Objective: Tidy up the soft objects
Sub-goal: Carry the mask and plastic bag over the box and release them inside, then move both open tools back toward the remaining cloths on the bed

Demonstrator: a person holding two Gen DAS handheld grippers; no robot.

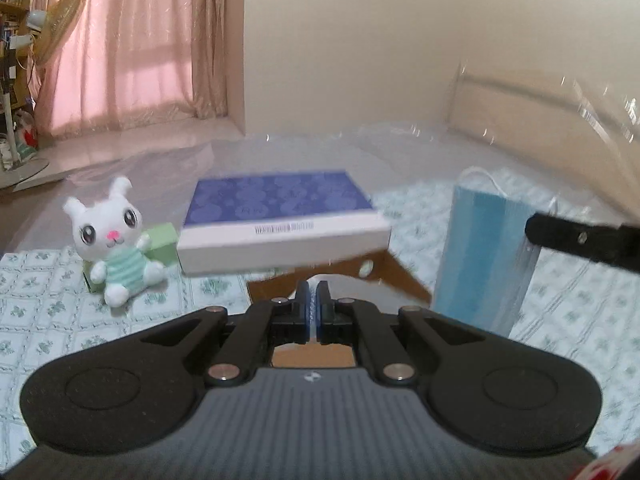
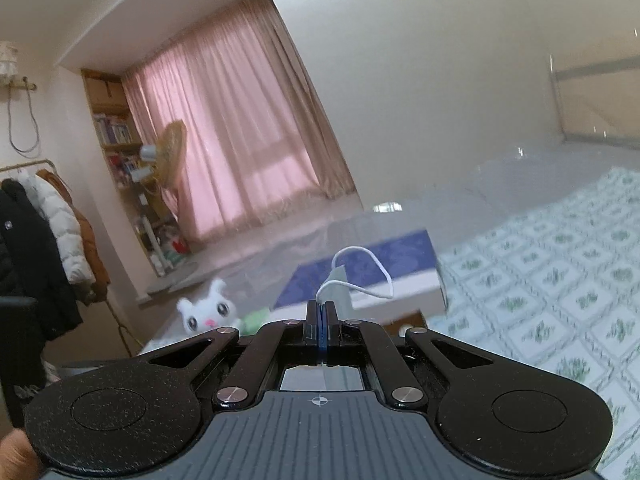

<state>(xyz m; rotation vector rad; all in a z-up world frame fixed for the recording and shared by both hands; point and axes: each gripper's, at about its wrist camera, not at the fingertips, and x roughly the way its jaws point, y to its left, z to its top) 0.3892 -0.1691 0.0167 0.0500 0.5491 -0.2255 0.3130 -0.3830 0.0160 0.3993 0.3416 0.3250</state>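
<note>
The left gripper (image 1: 313, 300) is seen with its jaws pressed together and nothing between them, just over a brown cardboard box (image 1: 400, 276) on the bed. To its right, a stack of blue face masks (image 1: 480, 256) hangs upright, pinched at its upper edge by the right gripper (image 2: 321, 320), whose jaws are closed on it; white ear loops (image 2: 360, 268) curl out ahead of the fingertips in the right wrist view.

The bedspread (image 1: 40, 300), white with a quilted green floral pattern, is spread under everything. A white plush rabbit (image 1: 116, 240) in a striped green top is seated on it at the left, leaning against a small green box (image 1: 164, 244). Just beside these, a flat box with a blue patterned lid (image 1: 280, 216) lies behind the cardboard box.

Beyond the quilt, clear plastic sheeting (image 1: 400, 148) is draped over the far part of the bed. Further off, a pale glossy floor (image 1: 120, 148) is met by long pink curtains (image 1: 132, 48) and a plain cream wall (image 1: 400, 40). A standing fan (image 1: 60, 24) and bookshelves (image 2: 112, 128) are placed by the curtains, and coats (image 2: 40, 240) are hung on a rack at the left of the right wrist view.
</note>
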